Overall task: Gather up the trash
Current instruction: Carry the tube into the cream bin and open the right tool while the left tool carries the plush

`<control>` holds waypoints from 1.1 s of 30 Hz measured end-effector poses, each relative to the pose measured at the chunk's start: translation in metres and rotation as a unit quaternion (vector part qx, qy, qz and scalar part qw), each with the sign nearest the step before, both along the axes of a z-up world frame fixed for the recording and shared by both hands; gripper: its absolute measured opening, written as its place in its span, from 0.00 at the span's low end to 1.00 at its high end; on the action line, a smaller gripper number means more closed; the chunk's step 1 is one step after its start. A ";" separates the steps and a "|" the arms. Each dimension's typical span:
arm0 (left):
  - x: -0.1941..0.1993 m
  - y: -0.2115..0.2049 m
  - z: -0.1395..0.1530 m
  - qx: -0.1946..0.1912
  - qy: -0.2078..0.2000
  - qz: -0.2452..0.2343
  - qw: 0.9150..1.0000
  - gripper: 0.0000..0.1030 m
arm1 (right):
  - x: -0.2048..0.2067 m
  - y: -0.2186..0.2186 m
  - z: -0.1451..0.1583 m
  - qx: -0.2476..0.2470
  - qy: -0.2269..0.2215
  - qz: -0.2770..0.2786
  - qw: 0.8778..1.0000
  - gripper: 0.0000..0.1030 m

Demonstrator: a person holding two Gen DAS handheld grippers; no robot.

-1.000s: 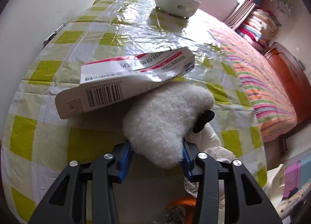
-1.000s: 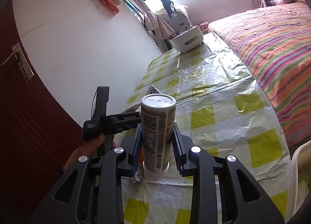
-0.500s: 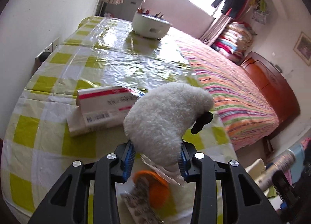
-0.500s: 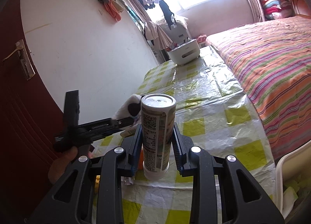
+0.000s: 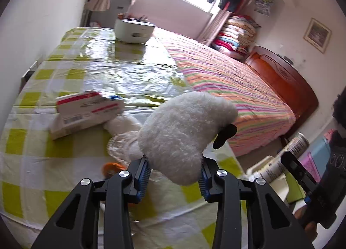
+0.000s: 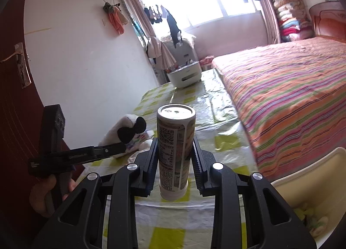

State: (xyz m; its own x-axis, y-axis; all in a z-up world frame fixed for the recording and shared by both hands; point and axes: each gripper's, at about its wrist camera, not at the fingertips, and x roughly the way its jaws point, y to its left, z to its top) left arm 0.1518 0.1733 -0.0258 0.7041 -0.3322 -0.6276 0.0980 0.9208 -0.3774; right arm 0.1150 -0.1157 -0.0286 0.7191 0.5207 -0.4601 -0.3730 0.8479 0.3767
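Observation:
My left gripper [image 5: 173, 175] is shut on a white fluffy plush toy [image 5: 183, 132] with a black ear and holds it above the table's near edge. The toy also shows in the right wrist view [image 6: 127, 130]. My right gripper [image 6: 175, 158] is shut on a tall snack canister [image 6: 175, 147], upright, held above the table's front edge. The canister shows in the left wrist view [image 5: 285, 158] at the right. A red and white carton [image 5: 86, 112], a white wrapper [image 5: 123, 136] and an orange scrap [image 5: 112, 168] lie on the yellow checked table [image 5: 64, 162].
A cream bin [image 6: 302, 175] with trash inside stands at the lower right, off the table's end; it shows in the left wrist view [image 5: 270, 175] too. A white basket [image 5: 133, 30] sits at the table's far end. A striped bed [image 5: 237, 89] runs along the right. The wall is at the left.
Both grippers have risen and pulled back from the table with their loads. The plush toy is lifted off the carton and swung right. The canister has left the tabletop and moved toward the bin.

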 end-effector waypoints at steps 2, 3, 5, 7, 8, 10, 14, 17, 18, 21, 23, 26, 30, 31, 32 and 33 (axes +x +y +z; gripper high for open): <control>-0.001 -0.009 0.002 -0.001 -0.002 -0.012 1.000 0.35 | -0.002 -0.009 0.002 -0.007 -0.006 -0.011 1.000 0.27; -0.001 -0.017 0.003 -0.002 -0.004 -0.020 1.000 0.35 | -0.004 -0.013 0.002 -0.011 -0.011 -0.018 1.000 0.27; -0.001 -0.027 0.005 -0.004 -0.007 -0.030 1.000 0.35 | -0.007 -0.022 0.003 -0.021 -0.017 -0.033 0.999 0.27; -0.001 -0.040 0.008 -0.005 -0.010 -0.043 0.999 0.36 | -0.010 -0.032 0.003 -0.025 -0.021 -0.047 0.998 0.27; -0.001 -0.045 0.009 -0.006 -0.012 -0.049 0.999 0.36 | -0.012 -0.038 0.003 -0.026 -0.022 -0.053 0.998 0.27; -0.001 -0.057 0.011 -0.008 -0.015 -0.061 0.998 0.36 | -0.016 -0.048 0.003 -0.028 -0.024 -0.066 0.997 0.27; -0.001 -0.081 0.013 -0.010 -0.017 -0.083 0.996 0.36 | -0.028 -0.069 0.004 -0.043 -0.037 -0.100 0.993 0.27; -0.002 -0.099 0.013 -0.009 -0.018 -0.102 0.995 0.36 | -0.037 -0.087 0.004 -0.058 -0.046 -0.131 0.989 0.27; -0.002 -0.104 0.013 -0.008 -0.019 -0.106 0.994 0.36 | -0.041 -0.093 0.003 -0.063 -0.049 -0.144 0.986 0.27; -0.002 -0.123 0.013 -0.004 -0.018 -0.124 0.992 0.36 | -0.047 -0.113 0.000 -0.068 -0.049 -0.174 0.981 0.28; -0.003 -0.133 0.012 -0.003 -0.015 -0.134 0.991 0.36 | -0.052 -0.126 -0.001 -0.059 -0.044 -0.189 0.979 0.28; -0.005 -0.151 0.011 0.004 -0.013 -0.148 0.989 0.36 | -0.058 -0.138 -0.003 -0.054 -0.041 -0.206 0.976 0.28; -0.006 -0.166 0.008 0.011 -0.010 -0.162 0.987 0.36 | -0.064 -0.147 -0.003 -0.048 -0.043 -0.224 0.972 0.31; -0.006 -0.169 0.007 0.011 -0.010 -0.166 0.986 0.36 | -0.064 -0.148 -0.002 -0.049 -0.043 -0.227 0.972 0.36; -0.007 -0.173 0.007 0.013 -0.010 -0.168 0.986 0.36 | -0.065 -0.149 -0.001 -0.047 -0.044 -0.231 0.971 0.44; -0.007 -0.177 0.006 0.014 -0.009 -0.170 0.985 0.36 | -0.066 -0.151 -0.001 -0.043 -0.044 -0.237 0.970 0.60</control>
